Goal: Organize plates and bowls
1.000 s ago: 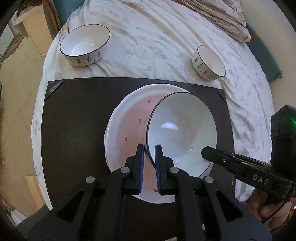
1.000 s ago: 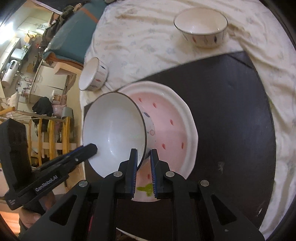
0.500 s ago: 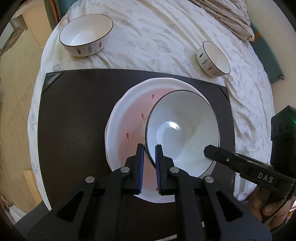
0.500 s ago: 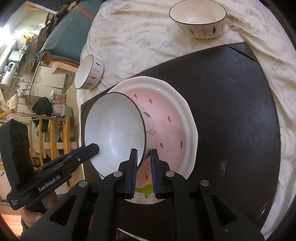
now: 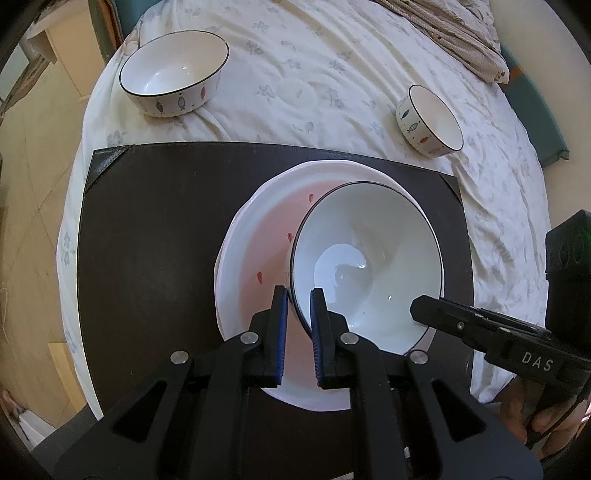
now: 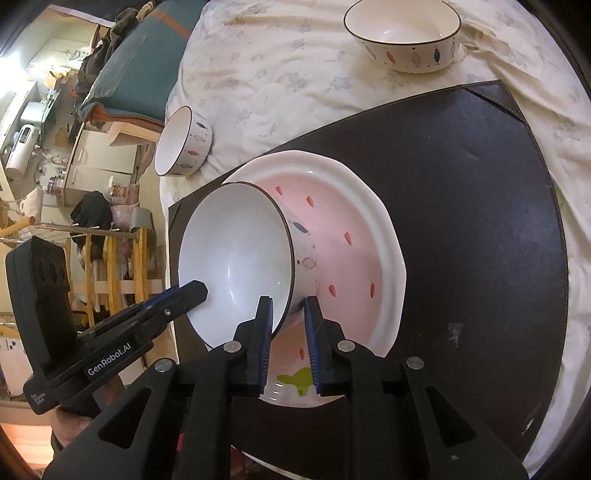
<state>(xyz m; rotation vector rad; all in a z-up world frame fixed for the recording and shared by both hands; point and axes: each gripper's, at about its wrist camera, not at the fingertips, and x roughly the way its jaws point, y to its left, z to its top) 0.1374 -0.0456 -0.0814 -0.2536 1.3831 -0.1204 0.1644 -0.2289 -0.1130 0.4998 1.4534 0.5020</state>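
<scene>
A large white bowl [image 5: 365,258] with a dark rim sits tilted on a pink plate [image 5: 258,258] with red drop marks, on a dark mat [image 5: 147,240]. My left gripper [image 5: 298,295] is shut on the bowl's near rim. My right gripper [image 6: 288,304] is shut on the bowl's [image 6: 236,258] opposite rim, over the plate [image 6: 351,236]. Each gripper shows in the other's view. A medium bowl [image 5: 173,74] and a small bowl [image 5: 430,120] with fish marks stand on the bedsheet beyond the mat.
The mat [image 6: 480,203] lies on a white flowered bedsheet [image 5: 314,74]. A beige striped cloth [image 5: 454,33] lies at the far right. Floor and furniture [image 6: 74,147] lie beyond the bed's edge.
Both grippers have lowered the large bowl toward the plate and it has levelled out somewhat. The plate and the other bowls have not moved.
</scene>
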